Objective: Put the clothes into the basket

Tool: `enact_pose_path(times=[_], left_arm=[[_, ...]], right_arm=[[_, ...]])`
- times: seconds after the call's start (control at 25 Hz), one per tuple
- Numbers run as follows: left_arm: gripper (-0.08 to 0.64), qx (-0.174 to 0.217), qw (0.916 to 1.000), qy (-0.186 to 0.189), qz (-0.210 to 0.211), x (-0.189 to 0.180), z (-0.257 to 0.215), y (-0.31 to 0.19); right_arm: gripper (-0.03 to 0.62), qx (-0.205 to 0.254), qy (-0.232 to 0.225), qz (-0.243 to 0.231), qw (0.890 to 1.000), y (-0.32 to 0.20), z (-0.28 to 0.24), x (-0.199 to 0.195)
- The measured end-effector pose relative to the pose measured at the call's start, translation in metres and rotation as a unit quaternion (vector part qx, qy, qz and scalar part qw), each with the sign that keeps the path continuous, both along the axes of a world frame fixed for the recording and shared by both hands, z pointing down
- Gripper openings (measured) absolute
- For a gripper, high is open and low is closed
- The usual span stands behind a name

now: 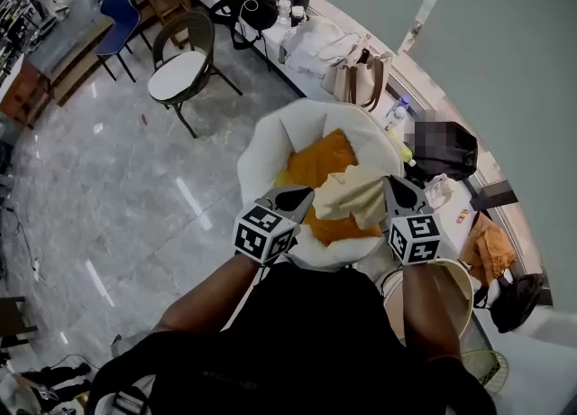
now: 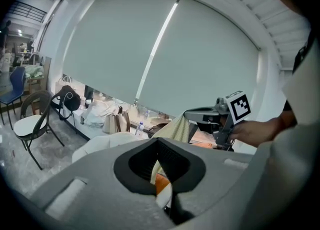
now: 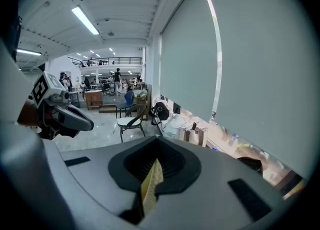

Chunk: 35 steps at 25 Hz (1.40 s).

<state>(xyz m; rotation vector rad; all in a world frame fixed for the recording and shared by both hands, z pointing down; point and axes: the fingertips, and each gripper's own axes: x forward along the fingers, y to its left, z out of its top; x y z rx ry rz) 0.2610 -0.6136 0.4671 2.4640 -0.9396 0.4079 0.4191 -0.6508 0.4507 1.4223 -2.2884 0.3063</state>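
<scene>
Cream cloth (image 1: 353, 195): it is hanging as a band between the two grippers, its long axis running left to right across the head view. One end is going into each pair of jaws, and the middle is sagging a little.
Cloth's place: it is hovering in the air over the orange cloth (image 1: 317, 165). Whether the two fabrics are touching cannot be told.
Orange cloth: it is lying spread inside the white soft-sided bin (image 1: 261, 147) in front of the person.
Left gripper (image 1: 294, 197): its jaws are pressing together on a narrow edge of the cream cloth (image 2: 156, 166), with orange showing just below that edge.
Right gripper (image 1: 395, 189): its jaws are clamping shut on the cloth's other end (image 3: 150, 186), which is standing as a thin patterned strip between them.
Hands' pose: both forearms are reaching forward from the body side by side. The grippers are pointing ahead and somewhat downward, and their tips are angling in toward each other.
Round pale basket (image 1: 465, 271): it is sitting under the right forearm and is partly hidden by it.
</scene>
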Motion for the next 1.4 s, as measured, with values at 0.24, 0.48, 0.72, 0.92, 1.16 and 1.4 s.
enact_pose_path(times=[0.24, 0.48, 0.72, 0.92, 1.16, 1.4], left_arm=[[0.0, 0.009, 0.9999, 0.0, 0.006, -0.021, -0.005, 0.014], [0.0, 0.009, 0.9995, 0.005, -0.031, -0.041, -0.009, 0.031], [0.0, 0.018, 0.9971, 0.009, -0.073, -0.043, -0.012, 0.051], [0.0, 0.028, 0.9931, 0.018, -0.113, -0.039, -0.026, 0.081], [0.0, 0.022, 0.9879, 0.02, -0.152, -0.019, -0.023, 0.124], [0.0, 0.011, 0.9837, 0.009, -0.179, 0.005, -0.017, 0.182]], right_arm=[[0.017, 0.003, -0.017, -0.002, 1.0, 0.027, 0.0, -0.03], [0.017, 0.003, -0.031, -0.035, 0.999, 0.046, -0.004, -0.049], [0.017, 0.019, -0.053, -0.078, 0.995, 0.066, -0.021, -0.058], [0.017, 0.026, -0.051, -0.134, 0.989, 0.092, -0.036, -0.067], [0.017, 0.027, -0.06, -0.183, 0.981, 0.128, -0.039, -0.064], [0.017, 0.017, -0.07, -0.229, 0.971, 0.175, -0.033, -0.058]])
